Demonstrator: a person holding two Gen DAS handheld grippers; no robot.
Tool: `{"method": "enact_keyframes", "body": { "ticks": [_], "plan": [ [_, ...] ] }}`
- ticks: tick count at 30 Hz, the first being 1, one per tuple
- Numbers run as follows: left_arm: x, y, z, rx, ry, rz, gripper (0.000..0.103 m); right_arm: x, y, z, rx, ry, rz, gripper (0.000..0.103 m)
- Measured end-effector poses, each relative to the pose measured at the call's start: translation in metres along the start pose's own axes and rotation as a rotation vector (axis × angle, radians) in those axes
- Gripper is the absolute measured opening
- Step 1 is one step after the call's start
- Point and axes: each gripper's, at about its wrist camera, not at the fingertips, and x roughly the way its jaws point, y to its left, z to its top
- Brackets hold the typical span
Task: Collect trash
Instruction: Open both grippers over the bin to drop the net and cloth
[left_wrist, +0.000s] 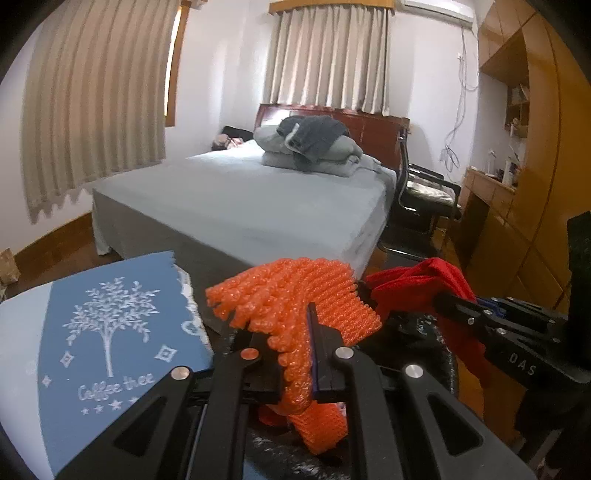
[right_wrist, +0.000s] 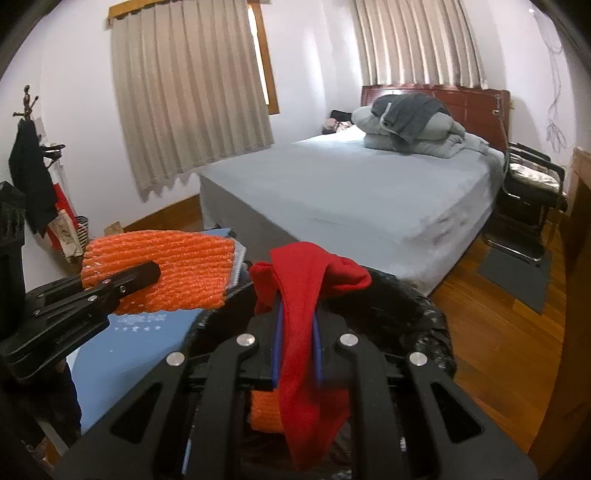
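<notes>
Trash is in hand, not yet binned: the orange foam net (left_wrist: 295, 306) and the red cloth (right_wrist: 306, 295) hang over what looks like a black-lined bin (right_wrist: 424, 306) beside the blue tabletop (left_wrist: 110, 332). The left hand-held gripper (left_wrist: 297, 354) is clamped on the net, the right hand-held gripper (right_wrist: 297, 350) on the cloth. Dropping both remains.

A bedroom in someone's home.
We see a made bed (right_wrist: 351, 192) with folded bedding (right_wrist: 410, 125) piled against a wooden headboard (right_wrist: 476, 99), pleated curtains (right_wrist: 188, 96) over the windows, a black chair (right_wrist: 532, 192) at the bedside, wood flooring (right_wrist: 491, 332) and built-in wooden cabinets (left_wrist: 532, 147).
</notes>
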Motion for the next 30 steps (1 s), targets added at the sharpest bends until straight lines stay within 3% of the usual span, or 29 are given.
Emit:
{"method": "enact_keyframes", "body": {
  "ticks": [13, 22, 25, 28, 30],
  "plan": [
    [0.057, -0.026, -0.006, 0.032, 0.091, -0.05, 0.01, 0.026, -0.042, -0.013, 0.031, 0.048, -0.054, 0.013],
    [0.083, -0.031, -0.008, 0.045, 0.135, -0.057, 0.01, 0.047, -0.051, -0.019, 0.038, 0.08, -0.064, 0.013],
    [0.089, -0.031, -0.007, 0.039, 0.15, -0.067, 0.016, 0.052, -0.052, -0.021, 0.038, 0.085, -0.07, 0.015],
    [0.091, -0.025, -0.007, 0.024, 0.159, -0.079, 0.041, 0.054, -0.054, -0.021, 0.044, 0.084, -0.083, 0.032],
    [0.089, -0.022, -0.007, 0.02, 0.159, -0.078, 0.044, 0.053, -0.055, -0.021, 0.051, 0.082, -0.087, 0.036]
  ]
}}
